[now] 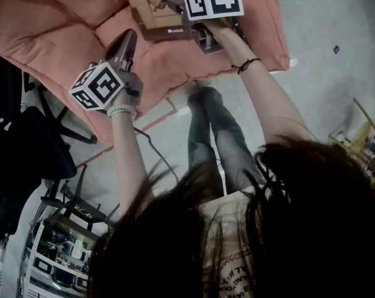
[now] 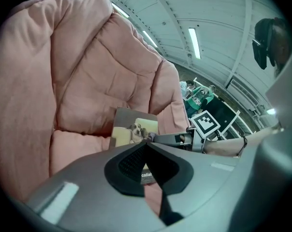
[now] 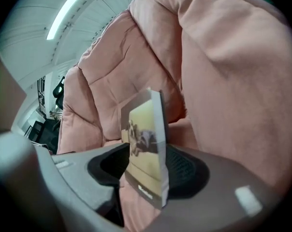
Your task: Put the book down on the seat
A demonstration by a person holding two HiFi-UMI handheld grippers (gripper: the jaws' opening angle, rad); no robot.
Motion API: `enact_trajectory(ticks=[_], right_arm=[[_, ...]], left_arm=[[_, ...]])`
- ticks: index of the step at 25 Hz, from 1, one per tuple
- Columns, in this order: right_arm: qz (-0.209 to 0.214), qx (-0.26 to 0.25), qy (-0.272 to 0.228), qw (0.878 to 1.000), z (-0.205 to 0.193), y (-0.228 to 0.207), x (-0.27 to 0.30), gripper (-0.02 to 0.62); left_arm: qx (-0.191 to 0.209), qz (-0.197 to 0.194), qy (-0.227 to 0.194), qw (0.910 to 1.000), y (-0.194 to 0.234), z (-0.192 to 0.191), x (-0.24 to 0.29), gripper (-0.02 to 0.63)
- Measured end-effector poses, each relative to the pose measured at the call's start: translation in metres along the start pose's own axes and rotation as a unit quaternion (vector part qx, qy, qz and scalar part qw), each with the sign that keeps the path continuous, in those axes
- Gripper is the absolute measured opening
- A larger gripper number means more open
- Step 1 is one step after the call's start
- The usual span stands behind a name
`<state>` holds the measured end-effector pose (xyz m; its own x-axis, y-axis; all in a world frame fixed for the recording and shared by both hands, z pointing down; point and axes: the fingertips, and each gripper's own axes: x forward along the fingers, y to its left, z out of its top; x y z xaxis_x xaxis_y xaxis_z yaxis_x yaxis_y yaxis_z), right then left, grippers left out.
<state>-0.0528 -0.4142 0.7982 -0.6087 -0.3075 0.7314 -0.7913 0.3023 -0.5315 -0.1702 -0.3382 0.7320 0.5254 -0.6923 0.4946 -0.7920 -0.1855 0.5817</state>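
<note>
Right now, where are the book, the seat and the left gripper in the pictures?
book (image 3: 144,141): right gripper view, on its front cover.
seat (image 1: 174,59): head view, on its bare pink cushion.
left gripper (image 2: 147,142): left gripper view, where its jaw tips meet.

Floor below me: smooth grey concrete (image 1: 336,73), with a red line (image 1: 162,118) running across it. Pink padded seat (image 1: 51,23) ahead, thick quilted cushions, back upright. To my left, a black office chair (image 1: 26,154). Nearer me, a wire rack (image 1: 57,253) holding small items I cannot make out. Overhead, a pale ribbed ceiling (image 2: 218,28) with long strip lights (image 2: 194,42), all lit.
</note>
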Motion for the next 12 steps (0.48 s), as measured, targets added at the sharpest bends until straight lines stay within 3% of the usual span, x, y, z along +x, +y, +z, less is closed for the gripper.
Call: enact_trajectory(ticks=[12], right_arm=[[0.014,0.006,-0.003,1.000,-0.005,0.011,0.004,0.221]], left_arm=[[-0.004,-0.009,0.001,0.9999,0.000,-0.004,-0.001,-0.006]])
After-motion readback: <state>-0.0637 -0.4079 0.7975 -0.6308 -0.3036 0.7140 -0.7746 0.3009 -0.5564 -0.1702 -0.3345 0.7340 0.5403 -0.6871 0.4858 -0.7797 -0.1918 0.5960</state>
